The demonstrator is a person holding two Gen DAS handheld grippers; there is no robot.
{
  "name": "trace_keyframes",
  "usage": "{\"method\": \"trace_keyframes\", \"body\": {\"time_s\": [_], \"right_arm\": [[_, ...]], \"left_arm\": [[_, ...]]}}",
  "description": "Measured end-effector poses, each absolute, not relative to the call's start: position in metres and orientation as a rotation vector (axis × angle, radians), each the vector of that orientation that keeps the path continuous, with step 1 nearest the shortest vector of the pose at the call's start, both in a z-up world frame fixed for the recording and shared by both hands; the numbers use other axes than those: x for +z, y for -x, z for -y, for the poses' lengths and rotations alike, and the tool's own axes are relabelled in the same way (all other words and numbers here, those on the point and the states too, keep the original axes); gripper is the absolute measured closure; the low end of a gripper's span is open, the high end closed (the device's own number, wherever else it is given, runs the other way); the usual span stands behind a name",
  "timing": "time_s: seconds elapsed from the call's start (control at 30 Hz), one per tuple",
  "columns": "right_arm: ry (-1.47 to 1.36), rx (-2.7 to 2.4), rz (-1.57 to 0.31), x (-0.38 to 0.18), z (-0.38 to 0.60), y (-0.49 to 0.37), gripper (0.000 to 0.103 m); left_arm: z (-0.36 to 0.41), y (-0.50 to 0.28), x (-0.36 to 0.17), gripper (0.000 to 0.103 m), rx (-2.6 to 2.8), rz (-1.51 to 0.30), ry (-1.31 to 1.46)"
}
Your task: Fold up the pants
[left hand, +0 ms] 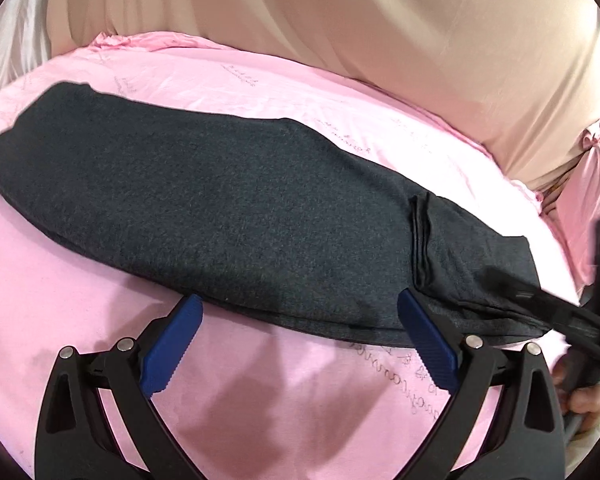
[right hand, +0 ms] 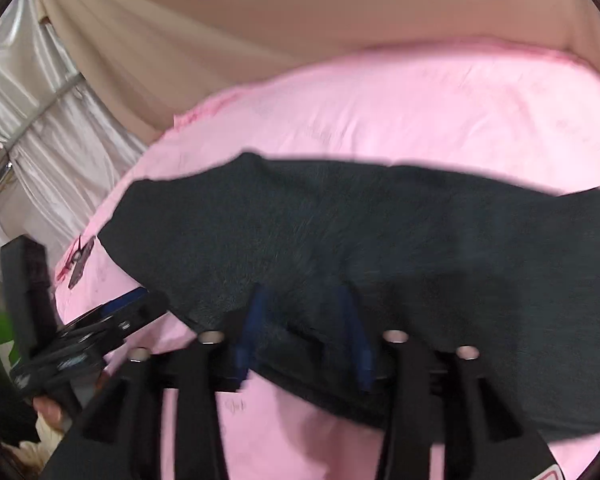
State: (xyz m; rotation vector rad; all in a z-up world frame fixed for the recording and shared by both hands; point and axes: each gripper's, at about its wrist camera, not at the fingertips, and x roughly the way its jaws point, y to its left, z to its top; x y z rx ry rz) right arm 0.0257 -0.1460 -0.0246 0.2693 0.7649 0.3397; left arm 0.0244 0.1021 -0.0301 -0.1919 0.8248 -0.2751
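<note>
Dark grey pants (left hand: 220, 208) lie folded lengthwise as a long band across the pink sheet (left hand: 80, 320). A doubled end with layered edges sits at their right (left hand: 460, 248). My left gripper (left hand: 300, 304) is open wide, both blue pads resting at the band's near edge with nothing clamped. In the right wrist view, which is blurred, my right gripper (right hand: 302, 308) is over the pants (right hand: 380, 232). Its blue pads stand apart, with fabric lying between them but not pinched. The left gripper (right hand: 124, 304) shows at the left edge of that view.
A beige curtain (left hand: 380, 32) hangs behind the bed, with a silvery drape (right hand: 40, 128) to the left. A small dark and red object (right hand: 80, 256) lies on the sheet's left edge. A person's hand (left hand: 584, 400) holds the right gripper's handle.
</note>
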Motion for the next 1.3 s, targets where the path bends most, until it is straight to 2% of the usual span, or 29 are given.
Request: {"method": "trace_keyframes", "body": {"time_s": [0.17,0.33,0.4,0.43,0.47,0.5,0.53,0.6,0.63,0.67,0.87,1.0,1.3], "right_arm": [[-0.307,0.152,-0.679,-0.009,0.211,0.02,0.056],[-0.438,-0.005,-0.653,-0.023,0.278,0.056,0.053],[-0.475,-0.027,-0.651,-0.031,0.296,0.067,0.052],[-0.484,-0.034,-0.651,-0.034,0.3,0.071,0.052],[-0.493,-0.039,-0.651,-0.038,0.306,0.075,0.051],[-0.503,-0.045,-0.65,-0.042,0.311,0.079,0.05],[-0.513,-0.05,-0.649,-0.045,0.315,0.081,0.048],[-0.534,-0.052,-0.648,-0.05,0.323,0.082,0.048],[-0.545,-0.052,-0.647,-0.052,0.325,0.082,0.048],[-0.557,-0.052,-0.648,-0.054,0.327,0.081,0.048],[-0.559,-0.032,-0.636,-0.047,0.327,0.075,0.045],[-0.55,-0.038,-0.668,-0.051,0.323,0.065,0.043],[-0.523,0.088,-0.781,-0.059,0.285,0.023,0.043]], "left_arm": [[-0.065,-0.037,-0.02,0.007,-0.395,-0.892,0.219],[-0.018,-0.073,-0.033,0.007,-0.451,-1.03,0.279],[-0.005,-0.082,-0.042,0.008,-0.46,-1.076,0.299],[0.0,-0.083,-0.042,0.012,-0.446,-1.064,0.286],[0.006,-0.082,-0.042,0.041,-0.44,-1.051,0.258],[0.017,-0.082,-0.044,0.059,-0.469,-1.067,0.206],[0.021,-0.081,-0.046,0.072,-0.454,-1.077,0.186],[0.028,-0.078,-0.047,0.081,-0.407,-1.051,0.125],[0.03,-0.078,-0.045,0.091,-0.407,-1.045,0.116],[0.03,-0.078,-0.045,0.093,-0.433,-1.048,0.128],[0.004,-0.063,-0.003,0.094,-0.395,-0.89,0.09],[-0.017,-0.079,-0.041,0.094,-0.282,-0.994,0.061],[-0.042,-0.066,-0.031,0.08,-0.28,-0.922,0.148]]}}
